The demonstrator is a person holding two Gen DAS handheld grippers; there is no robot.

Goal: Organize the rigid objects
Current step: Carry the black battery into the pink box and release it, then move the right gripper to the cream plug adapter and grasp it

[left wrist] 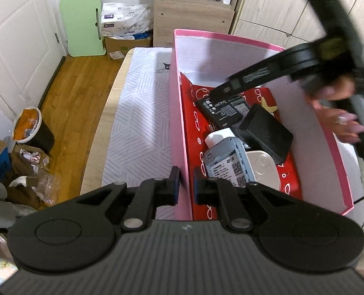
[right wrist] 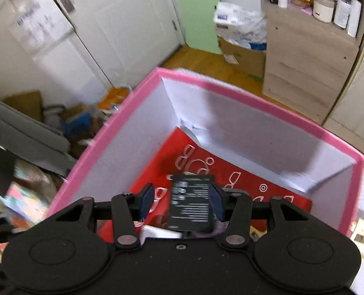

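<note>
A pink box [left wrist: 179, 123] with white inner walls and a red printed floor stands on the bed. My left gripper [left wrist: 186, 184] is shut on its left wall. Inside lie a flat black labelled pack [left wrist: 221, 109], a black block [left wrist: 265, 132], a grey labelled device [left wrist: 227, 164] and a white rounded device [left wrist: 265, 169]. My right gripper [left wrist: 218, 93] reaches in from the upper right, over the black pack. In the right wrist view my right gripper [right wrist: 182, 201] is open inside the pink box [right wrist: 231, 86], and the black pack [right wrist: 190, 204] lies between its fingers, close to the right one.
The bed's patterned sheet [left wrist: 140, 123] lies left of the box. Wooden floor [left wrist: 76, 93], a bin [left wrist: 34, 127] and cardboard clutter [left wrist: 22, 167] are further left. A wooden cabinet [left wrist: 191, 17] with bottles stands behind, next to a green board [left wrist: 83, 22].
</note>
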